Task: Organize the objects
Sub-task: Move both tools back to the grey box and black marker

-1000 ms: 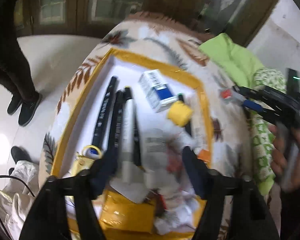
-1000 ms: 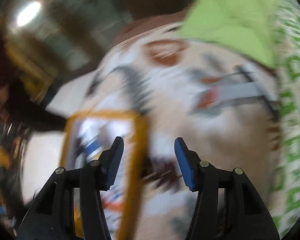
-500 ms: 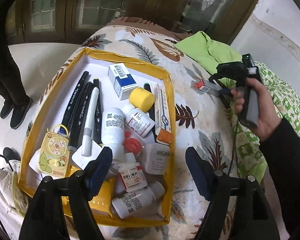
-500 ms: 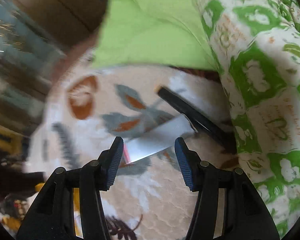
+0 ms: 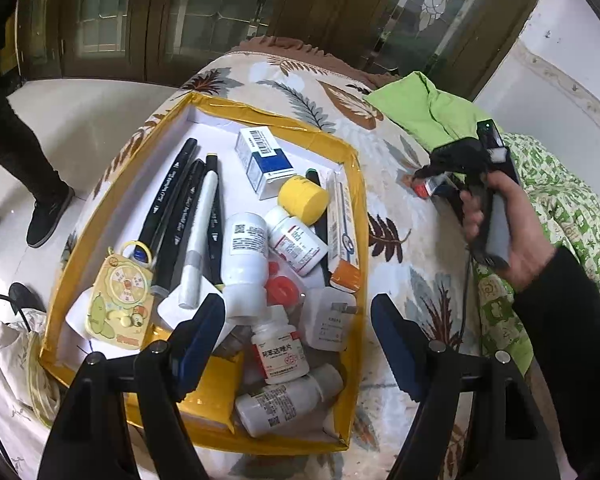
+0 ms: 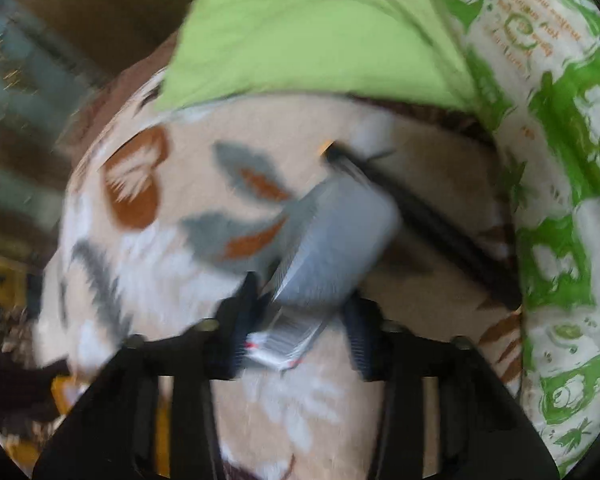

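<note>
Small box [image 6: 300, 312], lower centre | clamped by right gripper [image 6: 300, 340], presumably for the yellow tray [image 5: 356, 184] | left gripper [image 5: 298, 340] spread wide, nothing held.

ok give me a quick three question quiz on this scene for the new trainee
1. True or false: the left hand-held gripper is open and holds nothing.
2. Which item sits between the right hand-held gripper's jaws? A) yellow-capped bottle B) small grey box with a barcode C) black marker
3. Fill in: the black markers lie inside the yellow-edged ____.

Key: 1 true. 2 B, the small grey box, on the leaf-print blanket, outside the tray. 3 tray.
</note>
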Motion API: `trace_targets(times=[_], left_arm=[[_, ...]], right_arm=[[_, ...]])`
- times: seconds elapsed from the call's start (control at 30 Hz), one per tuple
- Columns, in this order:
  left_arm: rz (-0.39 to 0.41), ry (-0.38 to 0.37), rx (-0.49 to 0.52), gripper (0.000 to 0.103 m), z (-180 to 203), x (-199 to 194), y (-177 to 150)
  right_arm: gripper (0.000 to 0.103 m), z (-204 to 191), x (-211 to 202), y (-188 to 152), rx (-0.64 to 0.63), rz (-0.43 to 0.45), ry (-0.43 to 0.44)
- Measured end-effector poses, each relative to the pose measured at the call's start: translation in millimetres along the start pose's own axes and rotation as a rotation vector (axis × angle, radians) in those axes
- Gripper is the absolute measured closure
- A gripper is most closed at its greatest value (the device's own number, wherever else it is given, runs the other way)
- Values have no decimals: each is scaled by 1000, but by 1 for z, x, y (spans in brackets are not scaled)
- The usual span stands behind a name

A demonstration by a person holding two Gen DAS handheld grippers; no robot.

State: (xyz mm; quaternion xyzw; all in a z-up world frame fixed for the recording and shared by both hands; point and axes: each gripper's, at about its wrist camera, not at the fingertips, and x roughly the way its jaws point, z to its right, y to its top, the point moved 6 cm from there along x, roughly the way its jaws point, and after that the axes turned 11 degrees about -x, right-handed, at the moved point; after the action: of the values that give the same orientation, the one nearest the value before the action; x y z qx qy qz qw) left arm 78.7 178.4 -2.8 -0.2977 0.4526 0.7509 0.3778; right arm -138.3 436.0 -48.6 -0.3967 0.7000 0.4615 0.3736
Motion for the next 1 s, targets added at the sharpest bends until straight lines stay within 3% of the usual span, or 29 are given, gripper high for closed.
trace_targets(times=[0.2, 0.33, 0.43, 0.5, 0.53, 0.57, 0.6, 0.63, 0.8, 0.93, 1.0], left_arm=[[-30, -19, 28, 27, 13, 4, -6], [-65, -36, 53, 27, 28, 7, -8], [-107, -77, 63, 27, 44, 13, -13], [-135, -92, 78, 27, 56, 20, -16], [-150, -98, 86, 27, 61, 23, -18], [-164, -100, 95, 27, 65, 27, -21], [-171, -101, 104, 27, 70, 29, -23], [-178, -102, 111, 27, 74, 32, -25], [-221, -104, 124, 27, 97, 56, -22], [-239, -116, 113, 27, 125, 88, -7], [-243, -85, 132, 27, 138, 113, -5]], right_arm=[[77, -26, -25, -53, -169, -83, 229], [77, -48, -49, -109, -357, -212, 351], [76, -55, -57, -141, -485, -299, 340], [75, -54, -55, -149, -541, -310, 264], [72, -52, -55, -150, -540, -309, 251], [62, -49, -59, -149, -525, -308, 277], [49, -46, -65, -149, -515, -301, 300], [44, -43, -71, -144, -506, -280, 314], [42, -20, -83, -116, -453, -186, 305], [42, 13, -85, -70, -421, 32, 93], [42, 16, -73, -48, -437, 101, -2]])
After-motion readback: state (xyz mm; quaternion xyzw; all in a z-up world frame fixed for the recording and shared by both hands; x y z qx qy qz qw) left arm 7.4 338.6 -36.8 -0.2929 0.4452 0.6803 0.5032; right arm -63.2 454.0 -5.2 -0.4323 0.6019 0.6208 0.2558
